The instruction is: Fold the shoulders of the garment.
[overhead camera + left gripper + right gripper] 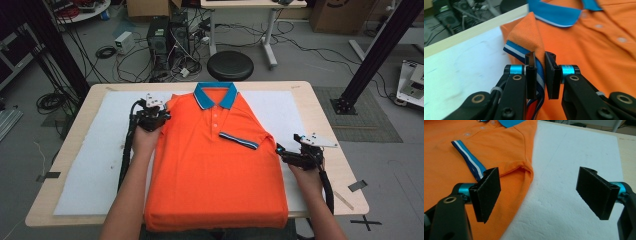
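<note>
While the orange polo shirt lies front up on a white foam sheet covering the wooden table in the high view, its blue collar points away from the person and its hem hangs over the near edge; the left gripper sits at the shirt's left shoulder, and the right gripper hovers just beside the folded-in right sleeve with its striped cuff. Seen in the left gripper view, the jaws are clamped on the left sleeve, pinching its blue-and-white striped cuff and lifting it off the foam. Looking at the right gripper view, the jaws stand wide apart with nothing between them, above the shirt's side edge and the foam sheet
</note>
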Available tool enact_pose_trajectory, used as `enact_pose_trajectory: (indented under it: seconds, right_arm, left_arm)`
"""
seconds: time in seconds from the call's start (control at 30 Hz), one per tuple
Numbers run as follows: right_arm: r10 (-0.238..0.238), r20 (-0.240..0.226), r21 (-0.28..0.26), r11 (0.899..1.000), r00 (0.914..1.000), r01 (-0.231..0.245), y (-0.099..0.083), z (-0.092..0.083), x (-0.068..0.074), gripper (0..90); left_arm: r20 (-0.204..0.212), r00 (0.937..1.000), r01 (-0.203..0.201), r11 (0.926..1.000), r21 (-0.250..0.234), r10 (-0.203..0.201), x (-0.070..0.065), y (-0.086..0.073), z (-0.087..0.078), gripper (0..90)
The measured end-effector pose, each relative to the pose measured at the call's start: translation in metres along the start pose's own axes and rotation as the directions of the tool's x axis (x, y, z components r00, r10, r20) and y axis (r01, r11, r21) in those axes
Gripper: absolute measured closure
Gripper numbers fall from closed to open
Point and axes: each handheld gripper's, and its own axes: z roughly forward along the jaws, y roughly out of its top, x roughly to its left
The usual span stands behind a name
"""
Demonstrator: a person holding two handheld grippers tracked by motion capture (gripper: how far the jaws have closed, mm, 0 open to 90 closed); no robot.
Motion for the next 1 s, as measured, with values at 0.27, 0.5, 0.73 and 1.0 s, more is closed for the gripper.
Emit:
enact_pose_trajectory:
  seconds: [0.27,0.5,0.73,1.0]
  right_arm:
    - [0.000,-0.001,0.003,1.000,1.0000,0.000,0.000,0.000,0.000,20.4]
    - [0.003,-0.002,0.006,1.000,1.0000,-0.003,0.000,0.000,0.000,20.4]
    - [-0.008,-0.002,0.004,1.000,1.0000,0.008,0.000,0.001,0.000,20.4]
    - [-0.012,-0.002,0.009,1.000,0.9999,0.012,0.000,0.001,0.001,20.4]
  left_arm:
    - [0.054,0.9984,-0.016,0.9998,-0.010,0.017,-0.026,0.007,0.008,80.1]
    - [0.108,0.9939,-0.020,0.9998,-0.008,0.021,-0.042,0.006,0.014,76.7]
    - [0.102,0.9934,0.056,0.9977,-0.039,-0.052,-0.038,0.009,0.010,55.9]
    - [0.151,0.9845,0.086,0.9961,0.021,-0.088,-0.038,0.001,0.024,47.0]
